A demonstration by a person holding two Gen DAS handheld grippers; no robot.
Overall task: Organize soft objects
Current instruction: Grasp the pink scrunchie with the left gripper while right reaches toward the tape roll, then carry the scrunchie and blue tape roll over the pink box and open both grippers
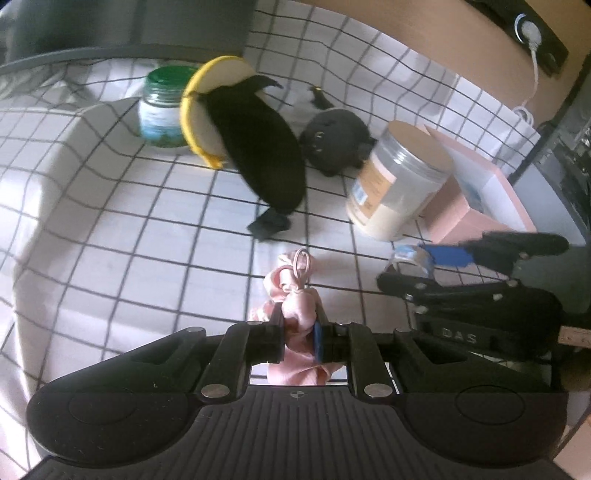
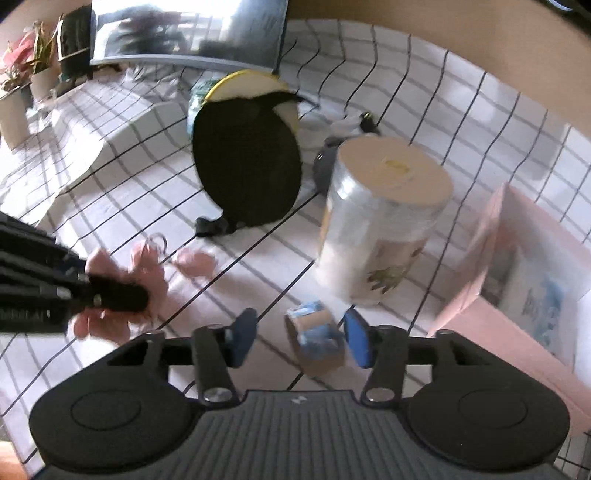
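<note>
My left gripper (image 1: 298,334) is shut on a pink plush keychain toy (image 1: 295,295) with a metal ring; it also shows in the right wrist view (image 2: 122,291) at the left, held above the checked cloth. My right gripper (image 2: 299,338) is open, its blue pads on either side of a small roll of tape (image 2: 316,338) that lies on the cloth; the roll of tape also shows in the left wrist view (image 1: 410,258). A black and cream penguin plush with a yellow rim (image 1: 251,136) lies further back. A dark round plush (image 1: 334,138) sits behind it.
A checked white cloth (image 1: 129,240) covers the surface. A clear jar with a tan lid (image 1: 399,181) lies tilted at the right, next to a pink box (image 1: 476,195). A green-lidded jar (image 1: 162,107) stands at the back. A monitor (image 2: 188,33) and potted plants (image 2: 22,85) stand far back.
</note>
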